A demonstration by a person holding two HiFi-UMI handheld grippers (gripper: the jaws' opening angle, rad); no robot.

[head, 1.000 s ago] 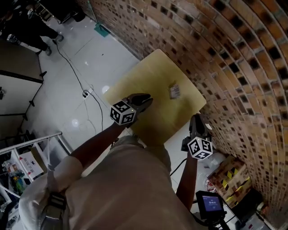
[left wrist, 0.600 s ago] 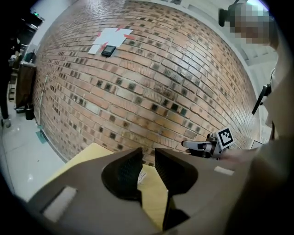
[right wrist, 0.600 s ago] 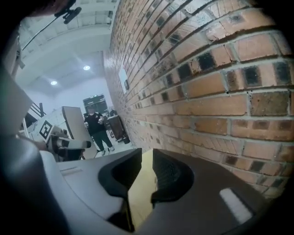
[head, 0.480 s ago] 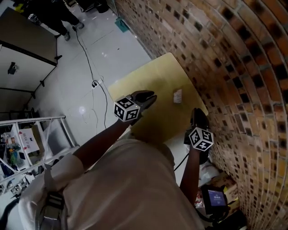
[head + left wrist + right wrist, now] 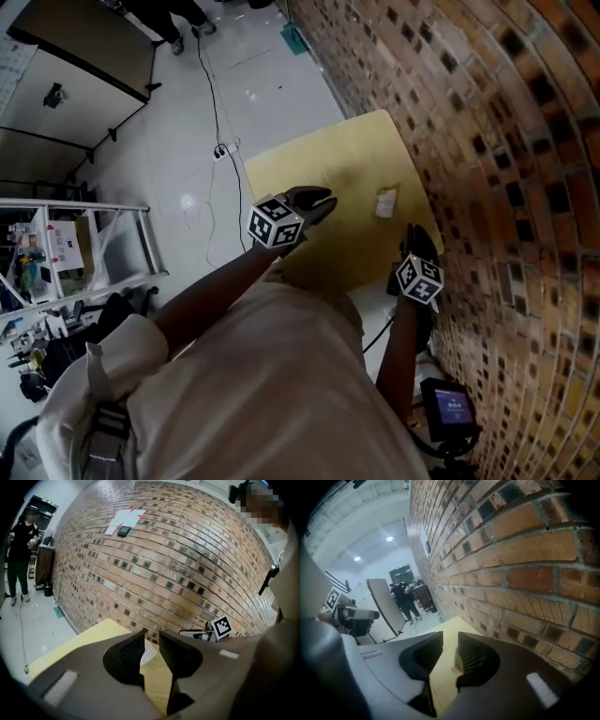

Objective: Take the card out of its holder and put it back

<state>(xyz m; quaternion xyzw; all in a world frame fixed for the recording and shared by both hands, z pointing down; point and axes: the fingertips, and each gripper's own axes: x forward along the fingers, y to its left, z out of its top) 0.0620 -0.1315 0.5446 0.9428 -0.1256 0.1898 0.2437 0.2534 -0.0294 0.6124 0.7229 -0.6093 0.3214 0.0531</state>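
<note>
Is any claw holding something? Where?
Nothing is held. The left claw is open and empty; the right claw has just been opening, empty too. The small white card holder lies untouched.

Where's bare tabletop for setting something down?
The widest bare patch is the far half of the table, between the card holder and the far edge. A bare strip runs along the floor-side edge beyond the left gripper. It is tight in the near corner by the brick wall, where the right gripper sits, its empty jaws just opened wider.

left hand-held gripper (image 5: 317,201): jaws slightly apart | right hand-held gripper (image 5: 413,234): jaws just opening (empty)
</note>
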